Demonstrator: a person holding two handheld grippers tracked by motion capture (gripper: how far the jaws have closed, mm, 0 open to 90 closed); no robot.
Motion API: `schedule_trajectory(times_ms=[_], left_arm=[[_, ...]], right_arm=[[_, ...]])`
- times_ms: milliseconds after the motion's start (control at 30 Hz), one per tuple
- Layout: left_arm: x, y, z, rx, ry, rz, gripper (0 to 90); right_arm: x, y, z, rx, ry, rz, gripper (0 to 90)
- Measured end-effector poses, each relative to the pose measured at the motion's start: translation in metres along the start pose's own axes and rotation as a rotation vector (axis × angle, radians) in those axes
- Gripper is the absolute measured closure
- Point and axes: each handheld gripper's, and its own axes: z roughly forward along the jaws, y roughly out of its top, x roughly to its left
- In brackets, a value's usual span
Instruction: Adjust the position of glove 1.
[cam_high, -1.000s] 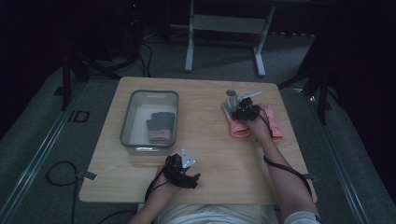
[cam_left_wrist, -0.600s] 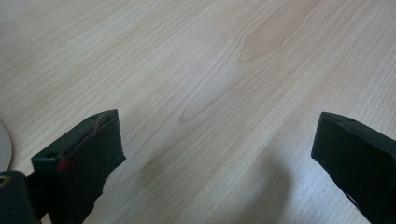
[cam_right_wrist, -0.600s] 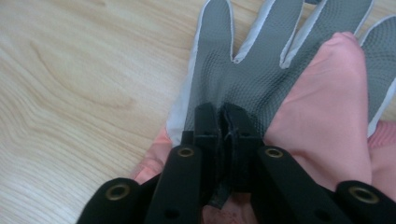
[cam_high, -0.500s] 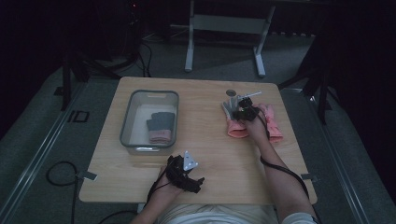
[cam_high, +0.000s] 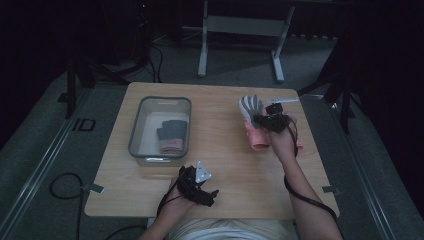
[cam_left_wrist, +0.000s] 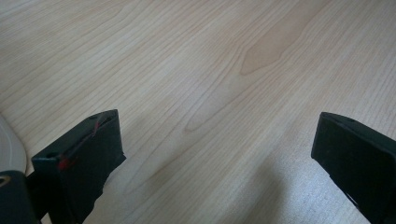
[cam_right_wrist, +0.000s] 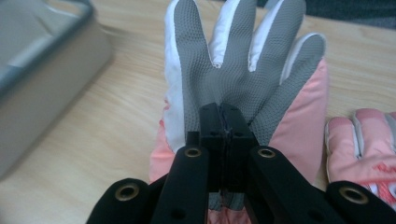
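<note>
Right gripper (cam_right_wrist: 223, 121) pinches a pink-and-grey glove (cam_right_wrist: 243, 70) on the table's (cam_high: 225, 150) right side, a second glove (cam_right_wrist: 369, 144) beside it. Left gripper (cam_high: 200, 187) rests open near the front edge; a bin (cam_high: 137, 135) holds two more gloves (cam_high: 172, 136).

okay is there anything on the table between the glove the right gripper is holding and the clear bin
Nothing visible. The right gripper is shut on the glove, and bare wooden table lies between it and the clear bin. The bin already holds another glove.
</note>
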Motion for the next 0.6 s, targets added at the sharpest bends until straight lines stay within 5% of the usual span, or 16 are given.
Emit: schedule_trajectory(times_ms=[167, 300, 600], left_arm=[[-0.001, 0.001, -0.002, -0.006, 0.001, 0.003, 1.7], [-0.002, 0.002, -0.004, -0.015, 0.002, 0.005, 1.7], [0.001, 0.000, -0.004, -0.010, 0.003, 0.014, 1.7]], right_arm=[[0.022, -0.004, -0.039, -0.055, -0.021, 0.026, 88.8], [0.036, -0.020, -0.049, -0.059, -0.041, 0.054, 88.8], [0.048, -0.065, 0.001, 0.079, -0.056, 0.092, 88.8]])
